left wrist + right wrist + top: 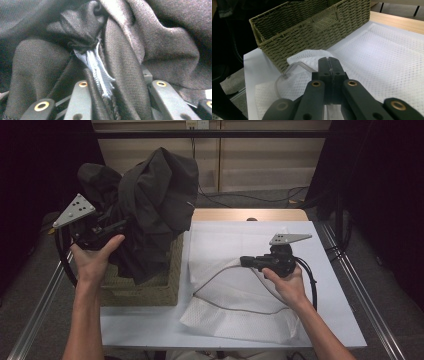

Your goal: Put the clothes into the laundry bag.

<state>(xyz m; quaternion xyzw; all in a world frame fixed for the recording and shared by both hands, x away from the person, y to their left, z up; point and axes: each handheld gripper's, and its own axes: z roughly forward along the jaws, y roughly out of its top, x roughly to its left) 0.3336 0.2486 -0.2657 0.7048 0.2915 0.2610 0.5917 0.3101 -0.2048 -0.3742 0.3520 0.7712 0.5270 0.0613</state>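
1 dark garment hangs bunched above 1 woven basket at the left of the counter, its lower folds reaching down into the basket. The left gripper holds it up from the left side; in the left gripper view its 2 fingers pinch a fold of the cloth, with 1 frayed grey tag sticking up between them. To the right of the basket, 1 white mesh cloth lies spread flat on the counter, with a second layer of it folded near the front edge. The right gripper rests low over this cloth, and 1 thin clear tube loops across it. In the right gripper view the 2 fingers are pressed together, and the tube curves just beside their tips
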